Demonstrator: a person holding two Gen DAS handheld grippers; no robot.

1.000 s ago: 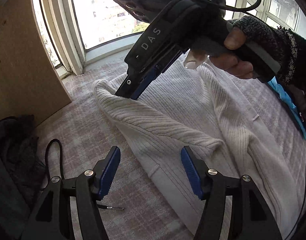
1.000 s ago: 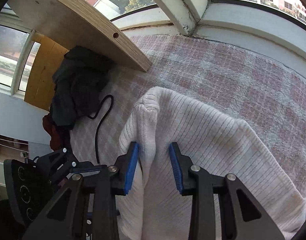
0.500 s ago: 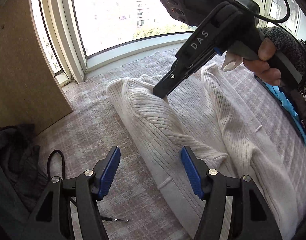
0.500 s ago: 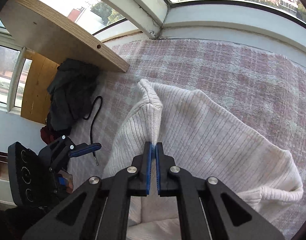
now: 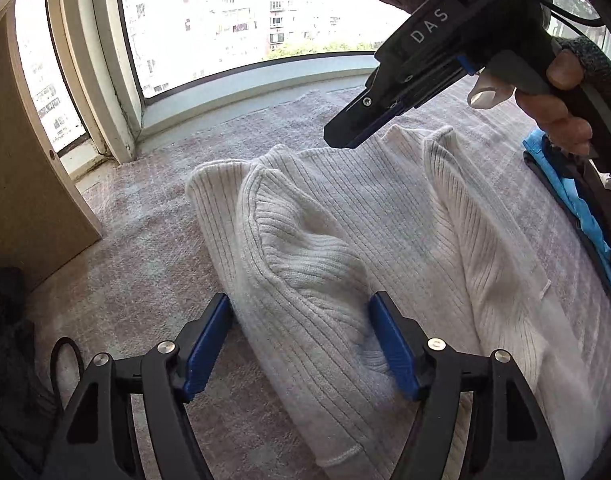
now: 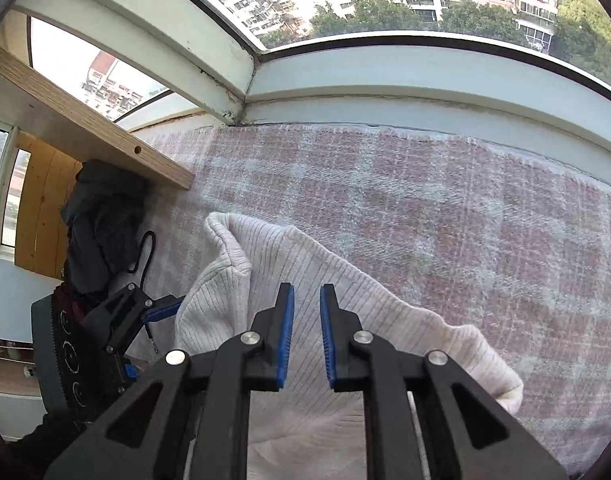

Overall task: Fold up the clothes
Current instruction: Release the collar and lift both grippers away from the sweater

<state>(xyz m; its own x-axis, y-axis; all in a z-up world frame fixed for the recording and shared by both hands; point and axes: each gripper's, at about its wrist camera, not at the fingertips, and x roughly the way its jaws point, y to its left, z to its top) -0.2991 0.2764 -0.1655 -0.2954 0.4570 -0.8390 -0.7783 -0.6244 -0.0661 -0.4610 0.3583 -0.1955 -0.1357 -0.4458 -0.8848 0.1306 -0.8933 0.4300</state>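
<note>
**Left wrist view:** Your white ribbed sweater [image 5: 385,232] lies spread on the pink checked blanket [image 5: 153,248] by the bay window, partly folded: both sleeves are turned in over the body, one running down each side. The body itself is at full length, so by the look of it the lengthwise folds are what is left. Your left gripper [image 5: 301,340] sits low over the cloth with its blue fingers [image 5: 393,344] spread wide, straddling the bunched near sleeve; nothing is pinched between them. Ahead of and above those fingers, your right gripper [image 5: 345,140] hangs in the air over the collar end, tilted nose-down, carried by your gloved right hand [image 5: 561,92]. A blue garment [image 5: 577,208] lies off to the right of the fingers.

**Right wrist view:** Your right gripper [image 6: 307,332] points down at the sweater [image 6: 305,280], whose shoulder corner rises just ahead and to the left of the fingertips. The fingers stand narrowly apart, with only air between them and the knit beneath. Further left, past the fold, your left gripper [image 6: 161,312] shows at the sweater's edge, beside a dark pile of clothes [image 6: 101,232] under the wooden board [image 6: 85,128].
</note>
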